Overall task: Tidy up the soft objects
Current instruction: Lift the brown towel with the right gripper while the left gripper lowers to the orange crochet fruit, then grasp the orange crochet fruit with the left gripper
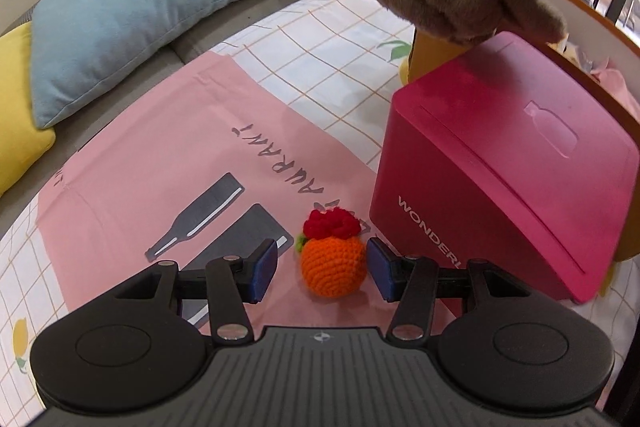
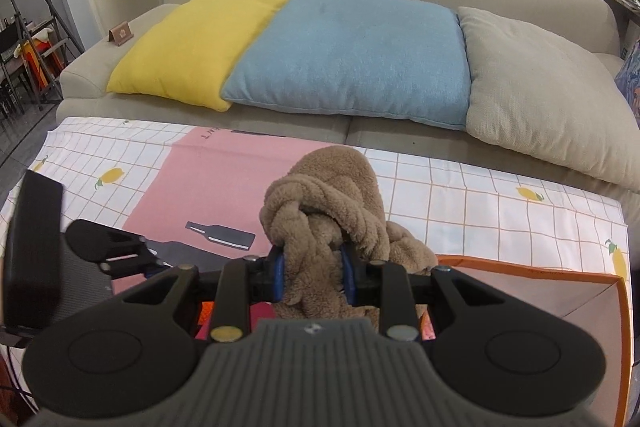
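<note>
The left hand-held gripper is spread wide with nothing gripped. A little crochet orange with a red knitted topper sits right between the blue pads, a gap on both sides, so no contact. It's resting on a pink paper bag lying flat on the bench, which has a checked cloth with lemon prints.

Just right of the orange is a magenta box, tilted, and its near bottom corner is close to the right pad, so that side is tight. Left side is wide open, just flat pink paper.

The right hand-held gripper is clenched on a brown fluffy knotted plush, held up off the bench above the box's far corner. Below it on the right is the orange rim of an open bag.

Readable stuff: box says "WONDERL", cut off after that. The bag has bottle graphics and lettering like "AURANT", partly hidden.

Sofa behind with yellow, blue and beige cushions.
</note>
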{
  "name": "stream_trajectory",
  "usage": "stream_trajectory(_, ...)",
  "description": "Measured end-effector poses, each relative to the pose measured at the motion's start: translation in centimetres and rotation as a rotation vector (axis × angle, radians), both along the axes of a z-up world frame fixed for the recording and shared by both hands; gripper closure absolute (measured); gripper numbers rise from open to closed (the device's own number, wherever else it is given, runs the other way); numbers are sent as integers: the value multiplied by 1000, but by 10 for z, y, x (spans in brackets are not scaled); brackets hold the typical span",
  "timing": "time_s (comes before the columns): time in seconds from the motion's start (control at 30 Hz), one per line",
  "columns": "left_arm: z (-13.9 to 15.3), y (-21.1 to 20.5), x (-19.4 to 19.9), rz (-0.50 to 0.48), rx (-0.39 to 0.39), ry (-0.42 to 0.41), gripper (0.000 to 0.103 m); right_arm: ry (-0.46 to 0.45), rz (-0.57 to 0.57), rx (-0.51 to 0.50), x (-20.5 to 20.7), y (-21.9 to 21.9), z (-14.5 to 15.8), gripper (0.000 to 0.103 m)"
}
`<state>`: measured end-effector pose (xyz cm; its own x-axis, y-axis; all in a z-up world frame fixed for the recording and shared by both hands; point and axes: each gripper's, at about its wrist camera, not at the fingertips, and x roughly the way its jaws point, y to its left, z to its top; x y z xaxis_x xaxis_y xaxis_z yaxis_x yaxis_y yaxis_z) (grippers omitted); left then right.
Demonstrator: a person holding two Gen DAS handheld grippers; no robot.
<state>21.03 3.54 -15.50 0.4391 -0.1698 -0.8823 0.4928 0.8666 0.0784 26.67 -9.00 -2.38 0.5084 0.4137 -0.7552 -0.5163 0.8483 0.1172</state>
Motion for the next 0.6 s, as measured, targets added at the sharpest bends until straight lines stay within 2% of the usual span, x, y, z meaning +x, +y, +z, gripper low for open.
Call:
stream_trajectory(0.07, -6, -4, 4, 3, 16, 11, 42, -1, -5, 7, -1, -2, 1, 77)
stream_trajectory(0.23, -15, -11, 4, 13, 39, 35, 56, 1, -14, 25, -3, -7, 2, 76)
stream_trajectory(0.33, -15, -11, 0, 51, 27, 25, 57, -3, -9, 20, -4, -6, 2, 76)
stream_trajectory(0.47, 3, 1, -8, 151, -13, -28, 57, -23, -6, 23, -8, -6, 5, 76)
stream_trajectory(0.6, 40, 19, -23, 272, -105, -98, 57, -60, 0, 40, -17, -9, 18, 76)
